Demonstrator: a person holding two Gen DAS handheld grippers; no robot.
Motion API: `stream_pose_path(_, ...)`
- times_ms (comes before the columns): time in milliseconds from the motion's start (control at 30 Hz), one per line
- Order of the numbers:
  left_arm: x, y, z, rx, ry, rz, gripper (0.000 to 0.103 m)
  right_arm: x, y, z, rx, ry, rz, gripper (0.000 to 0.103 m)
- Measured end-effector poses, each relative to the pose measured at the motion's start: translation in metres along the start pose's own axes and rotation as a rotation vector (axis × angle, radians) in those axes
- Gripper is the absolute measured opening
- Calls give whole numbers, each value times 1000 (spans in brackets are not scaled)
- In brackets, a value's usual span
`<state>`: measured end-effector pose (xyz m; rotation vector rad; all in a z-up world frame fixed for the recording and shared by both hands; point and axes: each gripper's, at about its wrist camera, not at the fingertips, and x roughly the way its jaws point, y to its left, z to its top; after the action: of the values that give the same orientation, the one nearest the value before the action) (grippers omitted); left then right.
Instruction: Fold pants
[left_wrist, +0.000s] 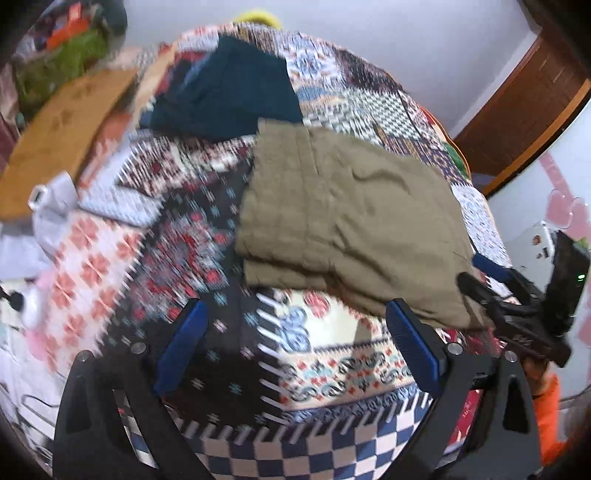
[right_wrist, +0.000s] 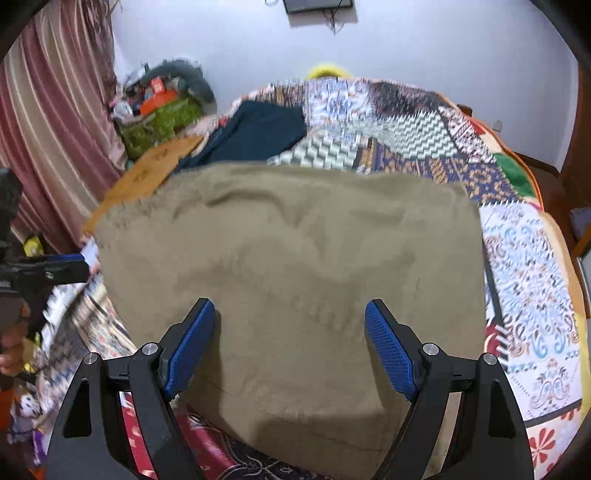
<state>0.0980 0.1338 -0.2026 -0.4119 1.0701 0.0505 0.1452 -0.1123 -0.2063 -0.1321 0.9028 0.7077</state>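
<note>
Both tongs (right_wrist: 290, 314) open above blurred khaki pants (right_wrist: 291, 258) (near edge cut off)

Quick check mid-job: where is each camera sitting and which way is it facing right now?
Left wrist: on the left tool, angled down at the patchwork quilt, folded khaki pants ahead-right; the open right tool and an orange sleeve show at right.
Right wrist: on the right tool, open directly over the pants; the left tool shows at left.
Shared: pants, quilt, dark blue garment, wall.
</note>
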Motion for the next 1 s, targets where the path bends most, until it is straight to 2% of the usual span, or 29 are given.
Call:
stream_pose_path(133,8,-6,-4,-17,17,-39,98,1,-5,-8,16,10,26,81)
stream_pose_path(333,17,-14,11,-68,36,-219,98,0,-2,-13,15,16,36,81)
stream_pose_path(500,28,-8,32,-124,26,-273,98,0,-3,-15,26,20,48,82)
stream_pose_path(533,29,-7,36,-133,24,-282,92,0,-3,-15,25,21,48,82)
stream_pose_path(567,29,-6,40,-136,18,-274,79,0,-3,-15,24,22,49,82)
stream_pose_path(600,30,-5,43,-134,15,-248,71,0,-3,-15,24,23,49,82)
stream_pose_path(633,30,-4,45,-131,14,-225,57,0,-3,-15,24,24,50,82)
stream_pose_path(667,31,-2,48,-127,12,-201,48,0,-3,-16,26,25,52,82)
stream_pose_path(733,28,0,49,-123,-6,-187,39,-1,-4,-16,28,27,53,82)
stream_pose_path(833,19,-2,46,-91,-52,-121,34,-3,-5,-16,42,28,52,82)
stream_pose_path(1000,-13,-9,37,13,-195,121,34,-9,-8,-15,57,38,45,82)
